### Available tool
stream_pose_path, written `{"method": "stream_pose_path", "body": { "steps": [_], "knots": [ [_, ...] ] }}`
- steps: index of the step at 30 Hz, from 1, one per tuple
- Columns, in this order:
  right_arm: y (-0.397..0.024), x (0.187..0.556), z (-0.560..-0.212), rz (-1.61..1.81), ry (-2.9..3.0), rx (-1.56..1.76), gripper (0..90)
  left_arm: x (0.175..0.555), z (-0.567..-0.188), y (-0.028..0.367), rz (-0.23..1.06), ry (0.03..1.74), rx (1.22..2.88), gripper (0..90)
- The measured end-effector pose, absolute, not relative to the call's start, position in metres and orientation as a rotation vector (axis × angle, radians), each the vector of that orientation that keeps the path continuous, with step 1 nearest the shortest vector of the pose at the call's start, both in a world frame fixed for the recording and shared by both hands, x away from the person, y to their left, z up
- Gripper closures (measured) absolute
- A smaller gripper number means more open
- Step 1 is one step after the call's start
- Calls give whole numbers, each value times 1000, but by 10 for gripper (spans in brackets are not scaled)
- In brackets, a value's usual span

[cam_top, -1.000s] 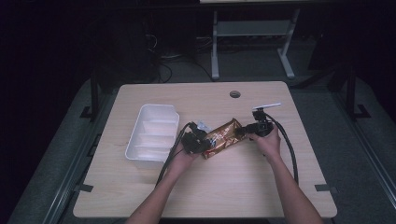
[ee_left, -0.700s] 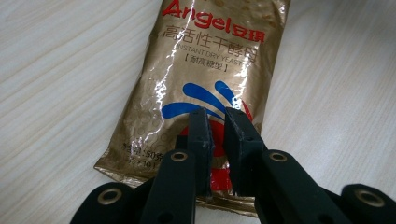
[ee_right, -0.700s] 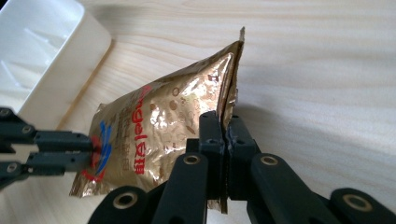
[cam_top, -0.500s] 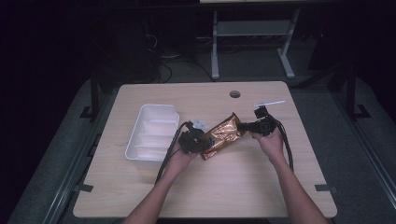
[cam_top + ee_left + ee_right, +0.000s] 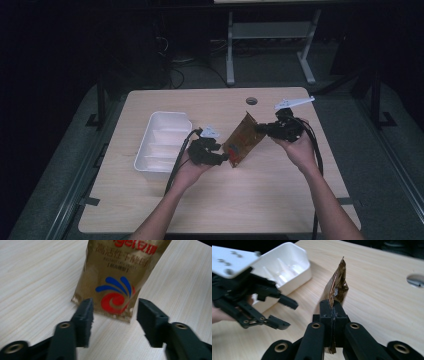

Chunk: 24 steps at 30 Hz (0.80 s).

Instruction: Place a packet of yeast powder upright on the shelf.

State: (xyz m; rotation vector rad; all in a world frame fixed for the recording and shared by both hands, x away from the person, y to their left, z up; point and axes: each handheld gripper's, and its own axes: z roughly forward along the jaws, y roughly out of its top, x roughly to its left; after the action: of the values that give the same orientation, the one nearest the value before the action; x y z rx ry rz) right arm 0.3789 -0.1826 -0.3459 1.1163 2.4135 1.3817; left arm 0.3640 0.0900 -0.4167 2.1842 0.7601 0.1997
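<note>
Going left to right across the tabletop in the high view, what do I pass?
White plastic divided tray → left gripper, jaws open → gold foil packet, held tilted → right gripper, shut on the packet's upper edge.

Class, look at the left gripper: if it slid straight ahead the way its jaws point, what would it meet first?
Most likely the gold packet, whose bottom edge sits just beyond the open left gripper; exact depth is unclear.
</note>
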Motion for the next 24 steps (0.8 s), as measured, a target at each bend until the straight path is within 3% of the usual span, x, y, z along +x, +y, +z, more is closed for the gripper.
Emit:
{"method": "stream_pose_path", "body": {
  "steps": [4, 15, 22, 24],
  "knots": [
    [-176, 371, -332, 1373, 2450, 1003, 894, 360, -415, 92, 187, 722, 2152, 358],
    [-172, 352, -308, 1375, 2637, 703, 893, 351, -407, 101, 107, 582, 2054, 282],
    [-162, 348, -314, 1361, 2717, 597, 891, 350, -414, 92, -27, 497, 2071, 297],
    [-158, 348, -316, 1327, 2739, 577, 888, 350, -417, 90, -41, 489, 2097, 360]
  ]
}}
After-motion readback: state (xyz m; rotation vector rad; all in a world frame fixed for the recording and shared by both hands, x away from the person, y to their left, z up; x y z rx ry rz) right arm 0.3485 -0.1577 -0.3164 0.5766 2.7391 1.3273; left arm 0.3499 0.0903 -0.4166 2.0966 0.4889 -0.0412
